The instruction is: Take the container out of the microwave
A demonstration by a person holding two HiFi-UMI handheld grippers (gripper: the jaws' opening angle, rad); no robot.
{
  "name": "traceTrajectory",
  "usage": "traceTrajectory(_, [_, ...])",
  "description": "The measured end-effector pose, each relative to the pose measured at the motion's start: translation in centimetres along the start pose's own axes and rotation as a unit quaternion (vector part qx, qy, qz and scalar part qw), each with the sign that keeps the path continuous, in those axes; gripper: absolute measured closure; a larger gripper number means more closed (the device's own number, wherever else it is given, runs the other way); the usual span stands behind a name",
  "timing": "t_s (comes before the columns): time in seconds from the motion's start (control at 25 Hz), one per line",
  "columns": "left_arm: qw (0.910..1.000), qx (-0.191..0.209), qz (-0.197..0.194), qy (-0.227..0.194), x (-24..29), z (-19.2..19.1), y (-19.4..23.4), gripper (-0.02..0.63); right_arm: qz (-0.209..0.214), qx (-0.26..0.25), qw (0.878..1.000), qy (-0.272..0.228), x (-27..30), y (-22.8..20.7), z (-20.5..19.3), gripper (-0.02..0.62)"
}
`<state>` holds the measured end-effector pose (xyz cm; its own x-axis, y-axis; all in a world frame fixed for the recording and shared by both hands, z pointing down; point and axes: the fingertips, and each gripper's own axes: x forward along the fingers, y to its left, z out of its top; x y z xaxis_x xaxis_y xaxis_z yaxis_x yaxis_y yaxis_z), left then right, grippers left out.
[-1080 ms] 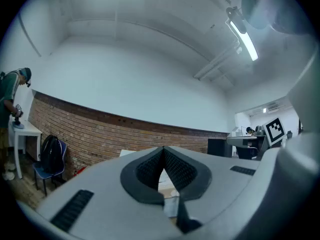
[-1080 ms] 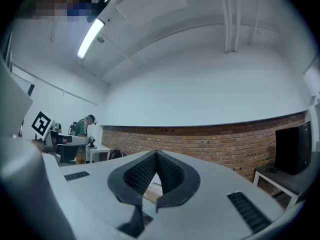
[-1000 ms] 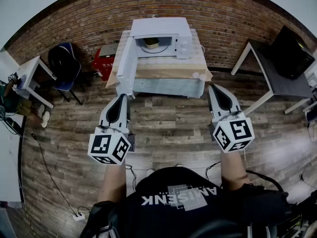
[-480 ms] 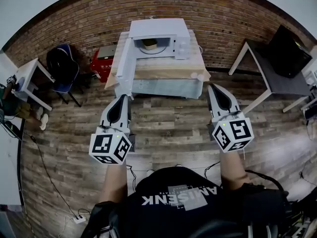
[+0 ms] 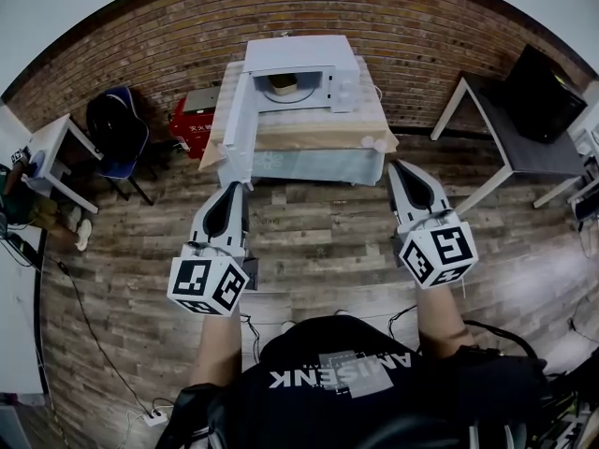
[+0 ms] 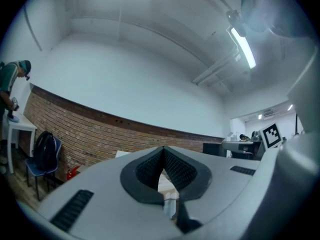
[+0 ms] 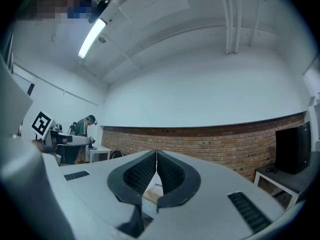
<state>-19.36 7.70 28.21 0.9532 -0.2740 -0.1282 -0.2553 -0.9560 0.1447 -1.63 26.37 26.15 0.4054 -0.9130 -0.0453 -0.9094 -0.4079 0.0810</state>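
At lower left, the left hand-held gripper (image 5: 233, 187) is closed and empty, its jaws touching. Upper centre, the container (image 5: 284, 85) sits inside the microwave (image 5: 323, 52), its door (image 5: 239, 110) swung open, on the counter (image 5: 309, 148). At right, the right hand-held gripper (image 5: 397, 166) is likewise closed, holding nothing.

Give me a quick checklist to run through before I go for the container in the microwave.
1. Open microwave door: ok.
2. Visible container inside the microwave: ok.
3. Empty left gripper: ok, jaws together.
4. Empty right gripper: ok, jaws together.
5. Both grippers at the table: not ok, short of it, above the floor.
6. Lid on the container: cannot tell.
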Motion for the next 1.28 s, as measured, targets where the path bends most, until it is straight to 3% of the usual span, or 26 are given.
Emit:
traceTrajectory(0.12, [0.9998,0.002,-0.020,-0.008,-0.3,0.3,-0.3,0.594,0.001,-0.002,1.000,0.001,0.4,0.8,-0.1,0.554])
traceTrajectory(0.56, [0.9996,0.004,-0.028,0.003,-1.8,-0.2,3.2,0.594,-0.007,-0.009,1.000,0.005,2.0,4.1,-0.3,0.554])
traceTrajectory(0.88, [0.9973,0.012,-0.073,0.002,-3.1,-0.8,4.9,0.594,-0.002,-0.025,1.000,0.003,3.1,8.0,-0.9,0.554])
traceTrajectory(1.04, [0.9969,-0.003,-0.078,-0.002,-3.3,-0.9,5.9,0.594,-0.020,-0.025,0.999,0.009,3.5,8.1,-1.6,0.554])
traceTrajectory(1.28, [0.9977,0.009,-0.067,-0.007,-2.1,-0.5,6.9,0.594,0.001,-0.028,1.000,0.011,6.0,8.2,-2.0,0.554])
